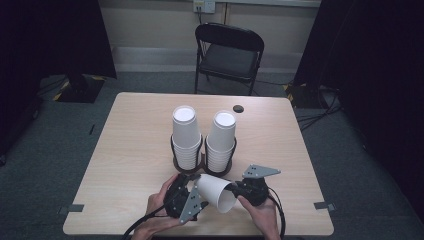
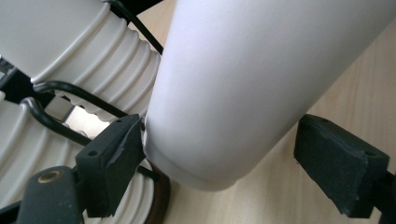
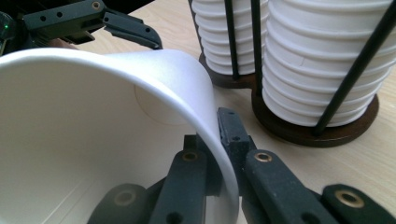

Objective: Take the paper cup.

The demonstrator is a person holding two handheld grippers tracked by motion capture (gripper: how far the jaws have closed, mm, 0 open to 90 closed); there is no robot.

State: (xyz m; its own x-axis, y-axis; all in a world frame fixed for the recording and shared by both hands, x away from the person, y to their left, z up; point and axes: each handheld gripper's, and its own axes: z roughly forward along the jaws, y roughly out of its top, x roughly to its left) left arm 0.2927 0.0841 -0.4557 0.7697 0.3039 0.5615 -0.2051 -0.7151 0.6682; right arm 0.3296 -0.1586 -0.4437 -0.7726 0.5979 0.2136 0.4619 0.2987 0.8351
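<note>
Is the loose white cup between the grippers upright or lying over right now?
Tipped on its side. The loose cup has its mouth facing the right gripper, which pinches its rim; its base points toward the left gripper.

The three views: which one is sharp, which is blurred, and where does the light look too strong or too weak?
High view: even light on the table, dark curtains at both sides, slightly soft. Left gripper view: the loose cup is close, soft and almost blown out at the top. Right gripper view: the right gripper on the cup's rim is sharp, the stacked cups bright behind.
</note>
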